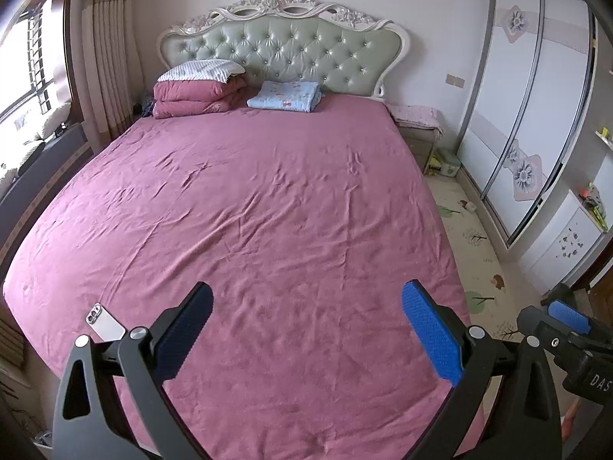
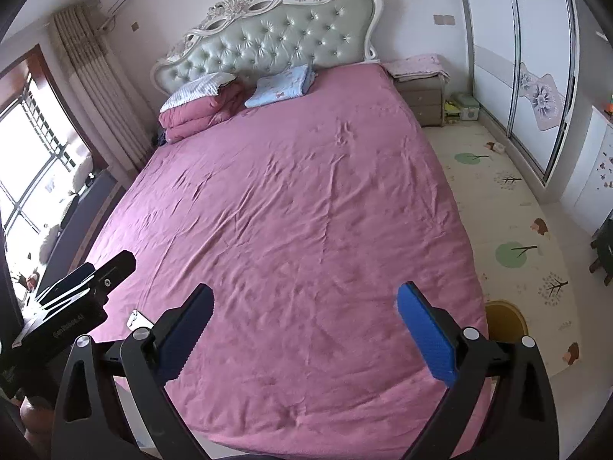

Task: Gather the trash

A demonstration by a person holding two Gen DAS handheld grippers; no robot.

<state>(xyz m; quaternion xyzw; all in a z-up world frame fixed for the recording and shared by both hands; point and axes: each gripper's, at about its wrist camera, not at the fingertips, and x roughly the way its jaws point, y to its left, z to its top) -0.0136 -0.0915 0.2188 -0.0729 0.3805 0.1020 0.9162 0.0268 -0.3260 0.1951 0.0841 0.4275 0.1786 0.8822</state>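
Note:
My left gripper [image 1: 306, 299] hangs open over the foot of a bed with a pink sheet [image 1: 268, 199], nothing between its blue pads. My right gripper [image 2: 304, 299] is open too, empty, over the same end of the bed [image 2: 306, 191]. Each gripper shows at the edge of the other's view: the right one [image 1: 567, 314] at the far right, the left one [image 2: 88, 272] at the far left. A round yellow bin [image 2: 505, 318] stands on the floor by the bed's right corner. A small light scrap [image 2: 496, 147] lies on the floor mat near the wardrobe. No trash shows on the sheet.
A white phone [image 1: 105, 324] lies on the bed's near left corner. Folded quilts and a pillow [image 1: 199, 88] sit by the headboard with a blue blanket [image 1: 285, 96]. A nightstand [image 2: 421, 99], a sliding wardrobe [image 2: 528, 76] and a patterned floor mat [image 2: 509, 211] are on the right.

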